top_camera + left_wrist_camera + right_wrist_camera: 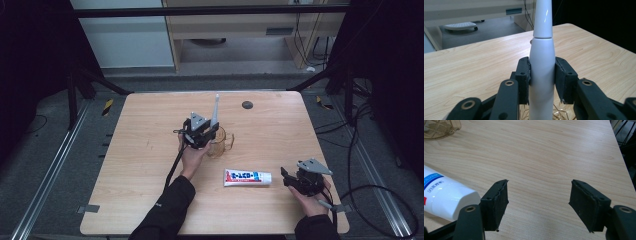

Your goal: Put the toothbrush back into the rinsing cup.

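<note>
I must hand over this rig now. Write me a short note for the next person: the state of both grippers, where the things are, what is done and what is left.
Left gripper: shut on the white electric toothbrush, held upright above the amber cup near the table's middle. The brush's lower end is hidden, so I cannot tell if it sits in the cup.
Right gripper: open, nothing between the pads, resting low near the table's right front corner.
Toothpaste tube: lying flat in front of the cup, left of the right gripper, untouched.
Done: toothbrush gripped and brought to the cup.
Left, probably: release the brush into the cup, then deal with the toothpaste tube.
</note>
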A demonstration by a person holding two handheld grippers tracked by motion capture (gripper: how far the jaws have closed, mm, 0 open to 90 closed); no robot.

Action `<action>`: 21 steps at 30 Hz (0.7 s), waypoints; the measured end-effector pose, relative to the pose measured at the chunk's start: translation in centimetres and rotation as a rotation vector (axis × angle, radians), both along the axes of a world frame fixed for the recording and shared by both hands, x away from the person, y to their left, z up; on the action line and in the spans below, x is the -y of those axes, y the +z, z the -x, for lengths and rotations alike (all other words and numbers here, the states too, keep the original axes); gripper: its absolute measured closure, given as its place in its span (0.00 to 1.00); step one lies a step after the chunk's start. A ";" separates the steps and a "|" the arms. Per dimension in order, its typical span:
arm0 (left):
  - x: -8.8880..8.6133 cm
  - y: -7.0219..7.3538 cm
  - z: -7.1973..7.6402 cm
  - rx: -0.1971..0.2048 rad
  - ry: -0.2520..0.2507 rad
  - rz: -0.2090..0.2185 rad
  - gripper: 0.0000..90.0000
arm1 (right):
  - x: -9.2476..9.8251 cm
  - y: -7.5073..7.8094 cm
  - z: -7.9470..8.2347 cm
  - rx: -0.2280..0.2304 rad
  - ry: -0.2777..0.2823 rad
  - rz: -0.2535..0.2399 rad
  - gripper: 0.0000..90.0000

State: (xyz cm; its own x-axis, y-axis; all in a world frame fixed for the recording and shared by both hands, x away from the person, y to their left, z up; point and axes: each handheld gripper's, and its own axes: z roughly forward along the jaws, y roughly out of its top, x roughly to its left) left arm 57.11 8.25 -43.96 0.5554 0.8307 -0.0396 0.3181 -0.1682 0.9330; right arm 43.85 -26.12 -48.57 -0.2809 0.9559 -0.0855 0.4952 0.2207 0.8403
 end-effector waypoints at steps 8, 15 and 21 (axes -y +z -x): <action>-0.1 -0.1 0.0 0.007 -0.013 0.009 0.67 | 0.0 0.0 0.0 0.002 0.000 0.001 0.34; -0.5 0.2 0.3 0.004 -0.034 0.000 0.59 | 0.0 0.1 0.1 0.003 -0.001 -0.004 0.34; -1.2 0.9 1.0 -0.004 -0.069 -0.001 0.54 | 0.0 0.2 0.1 0.009 -0.002 -0.005 0.34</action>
State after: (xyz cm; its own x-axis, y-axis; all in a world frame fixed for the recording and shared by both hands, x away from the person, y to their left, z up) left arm 56.10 9.45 -43.07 0.6109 0.7907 -0.0410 0.3094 -0.1908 0.9316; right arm 43.77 -26.11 -48.41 -0.2780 0.9570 -0.0832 0.4884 0.2154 0.8456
